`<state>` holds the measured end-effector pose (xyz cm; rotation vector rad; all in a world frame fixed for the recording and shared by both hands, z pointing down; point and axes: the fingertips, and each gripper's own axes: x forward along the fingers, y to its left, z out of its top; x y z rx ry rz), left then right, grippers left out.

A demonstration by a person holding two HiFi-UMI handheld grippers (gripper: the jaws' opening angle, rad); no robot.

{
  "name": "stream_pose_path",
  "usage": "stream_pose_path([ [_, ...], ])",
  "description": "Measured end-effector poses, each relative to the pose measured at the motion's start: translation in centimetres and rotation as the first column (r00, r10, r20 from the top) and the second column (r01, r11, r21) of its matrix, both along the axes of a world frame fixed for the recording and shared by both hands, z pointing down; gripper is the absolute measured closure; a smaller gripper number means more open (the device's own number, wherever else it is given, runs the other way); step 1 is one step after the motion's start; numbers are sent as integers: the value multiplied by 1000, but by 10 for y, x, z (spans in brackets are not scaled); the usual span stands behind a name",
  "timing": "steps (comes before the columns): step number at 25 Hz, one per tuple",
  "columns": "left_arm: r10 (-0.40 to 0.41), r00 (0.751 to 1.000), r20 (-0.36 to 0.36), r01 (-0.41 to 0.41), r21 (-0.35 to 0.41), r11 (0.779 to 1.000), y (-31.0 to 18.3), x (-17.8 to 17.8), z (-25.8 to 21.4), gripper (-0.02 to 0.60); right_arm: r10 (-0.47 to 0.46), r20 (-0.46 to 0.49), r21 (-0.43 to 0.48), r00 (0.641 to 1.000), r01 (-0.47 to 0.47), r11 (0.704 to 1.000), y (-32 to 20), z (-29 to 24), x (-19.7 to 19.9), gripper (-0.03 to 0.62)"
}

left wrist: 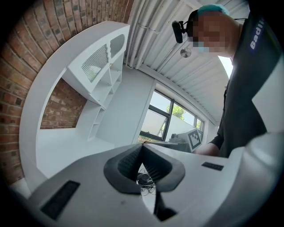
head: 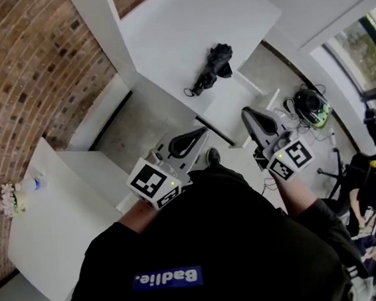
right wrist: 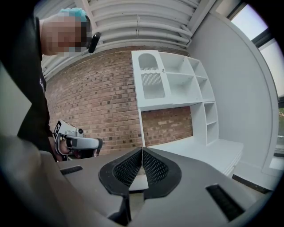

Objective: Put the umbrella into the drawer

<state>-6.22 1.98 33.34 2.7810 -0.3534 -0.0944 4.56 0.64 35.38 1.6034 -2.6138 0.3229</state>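
The black folded umbrella (head: pixel 214 67) lies on the white counter (head: pixel 176 34), close to the edge that faces the person. Its thin end with the loop points toward that edge. Nothing touches it. The drawer cannot be made out in any view.

Both tools are held in front of the person's body, well apart from the umbrella and above the floor. The left gripper (head: pixel 203 133) is closed. In the left gripper view (left wrist: pixel 142 148) its two dark ribbed pads meet at the tip and nothing is between them. The right gripper (head: pixel 246 112) is closed too. In the right gripper view (right wrist: pixel 142 150) its pads touch along the tip and hold nothing. The two grippers are near each other but do not touch, and both point roughly toward the counter.

At the left side of the head view stands a white table (head: pixel 55 220), and at its far corner, beside the brick wall (head: pixel 26 70), there is a small bunch of flowers (head: pixel 7 199). A white shelf unit (right wrist: pixel 177 84) is fixed on the brick wall above the counter. On the floor to the right lies a dark and green bag (head: pixel 310 105) with cables around it.
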Motion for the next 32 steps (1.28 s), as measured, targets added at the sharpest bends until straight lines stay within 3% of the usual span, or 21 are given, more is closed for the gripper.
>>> stream_pose_path([
  [11, -108, 994, 32, 108, -10, 994, -36, 7, 2, 579, -109, -108, -10, 988, 109, 994, -57, 14, 21, 563],
  [15, -148, 987, 55, 149, -5, 989, -47, 16, 4, 578, -167, -183, -15, 969, 167, 986, -81, 27, 33, 562],
  [22, -246, 965, 94, 249, -19, 968, -68, 15, 11, 578, -263, -354, -32, 898, 269, 963, -121, 61, 45, 562],
  [32, -362, 923, 129, 371, -53, 927, -83, 7, 26, 578, -416, -544, -141, 729, 409, 902, -154, 125, 47, 560],
])
